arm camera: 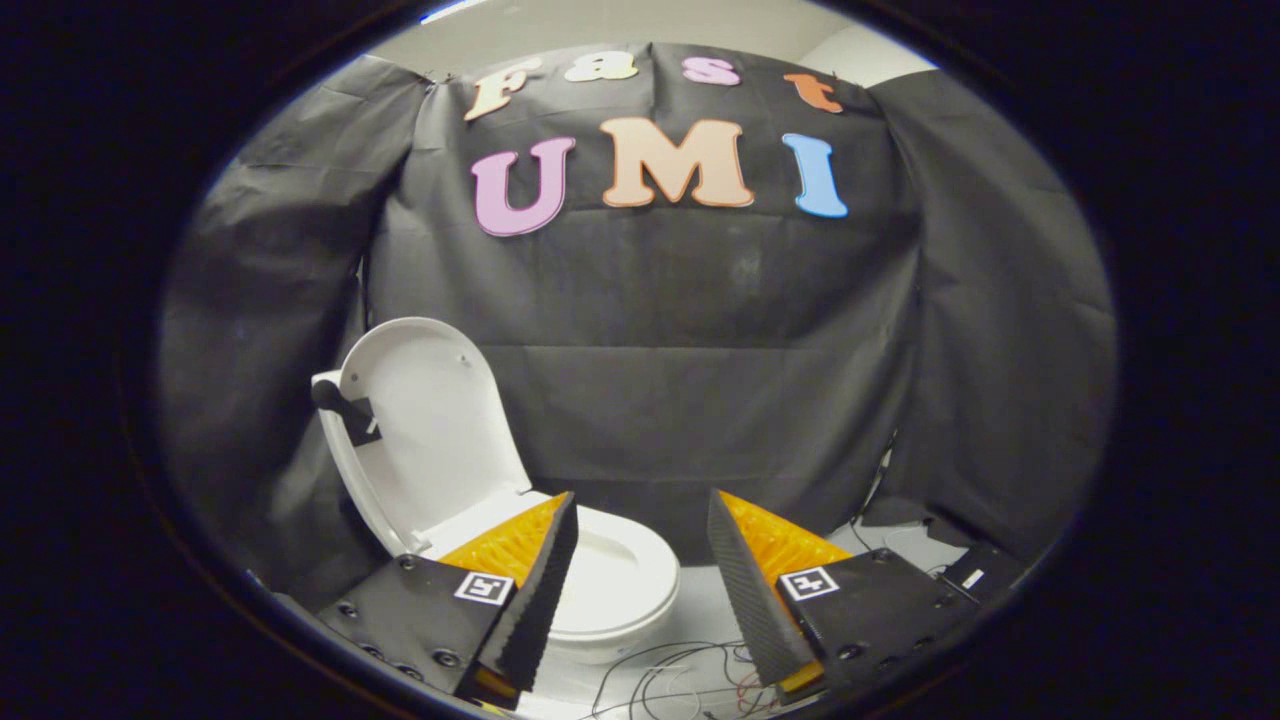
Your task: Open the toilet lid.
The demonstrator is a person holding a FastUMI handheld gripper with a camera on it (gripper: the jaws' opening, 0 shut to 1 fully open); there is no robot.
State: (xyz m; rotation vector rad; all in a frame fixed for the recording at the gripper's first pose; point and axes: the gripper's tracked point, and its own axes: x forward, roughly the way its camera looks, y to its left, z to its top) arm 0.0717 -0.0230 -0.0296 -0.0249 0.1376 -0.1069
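A white toilet [615,585] stands on the floor beyond my fingers, partly hidden by the left one. Its lid [430,430] is raised and leans back to the left against the black cloth wall, inner side facing out. A small dark piece [345,410] sticks to the lid's left rim. The seat ring and bowl lie uncovered below it. My gripper [640,520] is held above and in front of the toilet, open, with nothing between its fingers and touching neither lid nor seat.
Black cloth [700,330] hangs behind and to both sides of the toilet. Thin cables [680,675] trail over the pale floor just ahead of the fingers. A dark box [975,575] with more wires sits on the floor to the right.
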